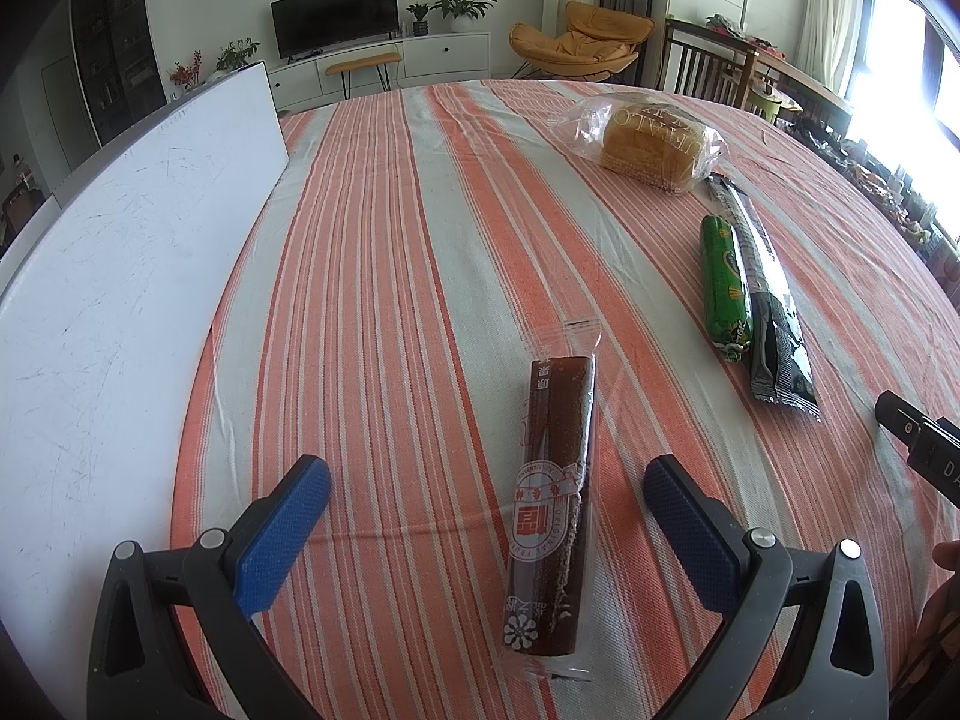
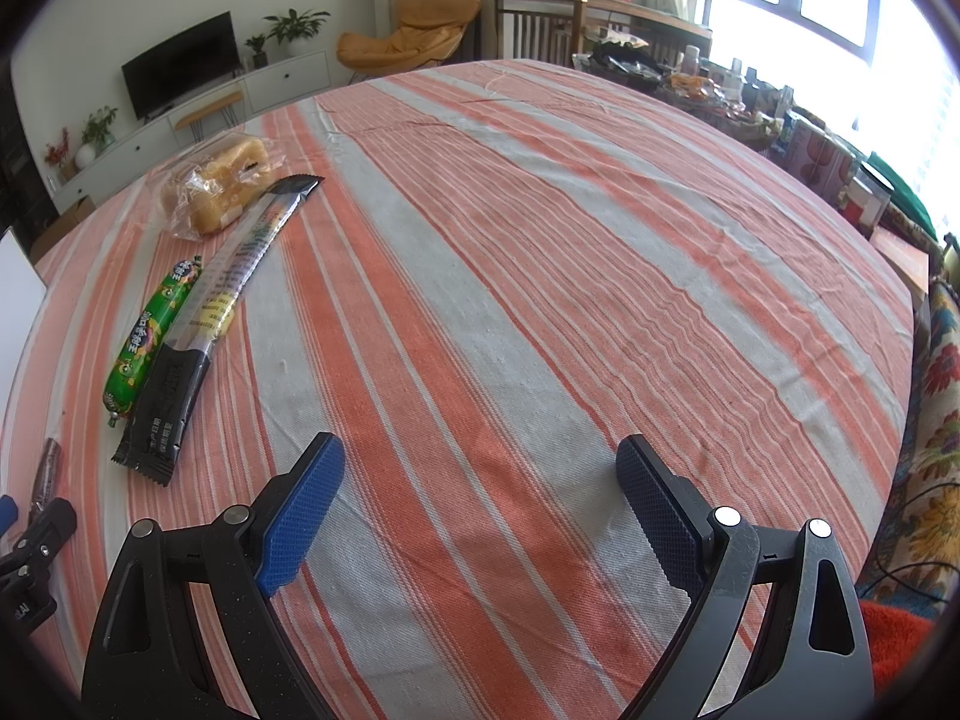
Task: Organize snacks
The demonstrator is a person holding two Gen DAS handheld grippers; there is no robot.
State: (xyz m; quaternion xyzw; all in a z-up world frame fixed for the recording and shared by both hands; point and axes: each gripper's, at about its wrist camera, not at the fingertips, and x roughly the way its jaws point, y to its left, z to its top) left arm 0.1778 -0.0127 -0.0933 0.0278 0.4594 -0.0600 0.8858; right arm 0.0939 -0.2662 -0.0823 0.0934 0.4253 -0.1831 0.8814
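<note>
Left gripper (image 1: 487, 498), blue pads spread wide, straddles a long brown clear-wrapped snack bar (image 1: 552, 498) on the orange-and-white striped tablecloth (image 1: 372, 276); right gripper (image 2: 480, 480) gapes empty.

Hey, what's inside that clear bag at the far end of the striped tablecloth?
The clear bag holds a golden loaf of bread, sliced ends showing. Printed lettering and glare cover part of it, so anything else inside cannot be seen.

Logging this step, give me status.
Left gripper open, straddling brown clear-wrapped snack bar. Right gripper open, empty, over striped tablecloth. Nothing in the way.
</note>
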